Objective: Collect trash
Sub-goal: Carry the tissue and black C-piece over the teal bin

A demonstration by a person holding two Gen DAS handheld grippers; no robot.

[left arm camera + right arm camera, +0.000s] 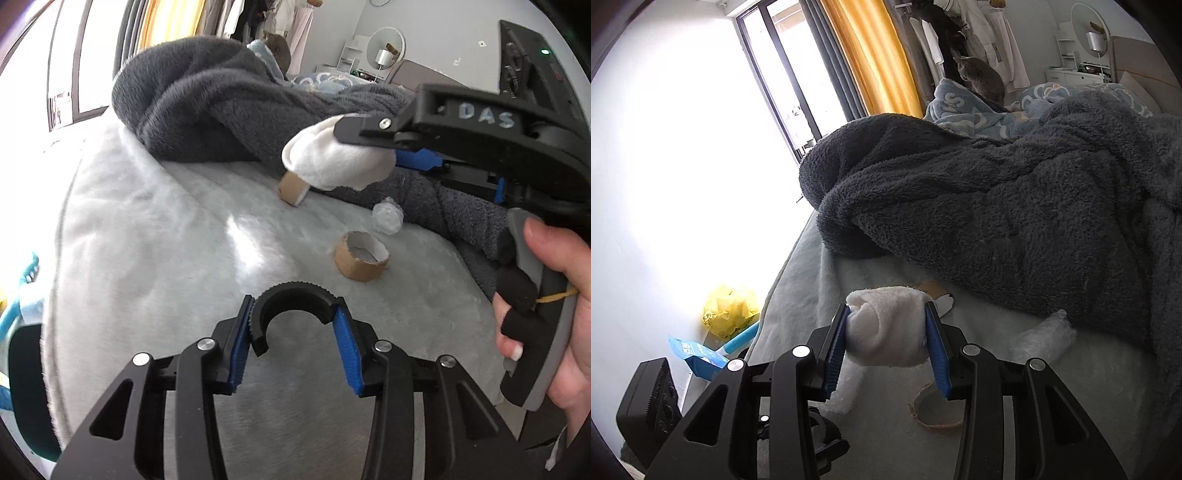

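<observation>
- Two grippers were over a pale bed cover (155,236), each clamped on a piece of trash.
- Left gripper (293,328) had its blue pads pressed on a black ribbed half-ring (291,299), held above the cover.
- Right gripper (886,343) squeezed a white cloth wad (886,328) between its pads; in the left view that wad (332,158) sat at about one o'clock from the half-ring.
- A hand (554,314) gripped the right tool's handle at three o'clock.
- Loose on the cover lay a wide cardboard tape core (360,256), a smaller cardboard tube (293,188) and a crumpled clear plastic ball (387,218), all near twelve to one o'clock.
- A dark grey fleece blanket (1015,206) was heaped behind them.
- A yellow bag (727,310) lay on the floor at nine o'clock in the right view.
</observation>
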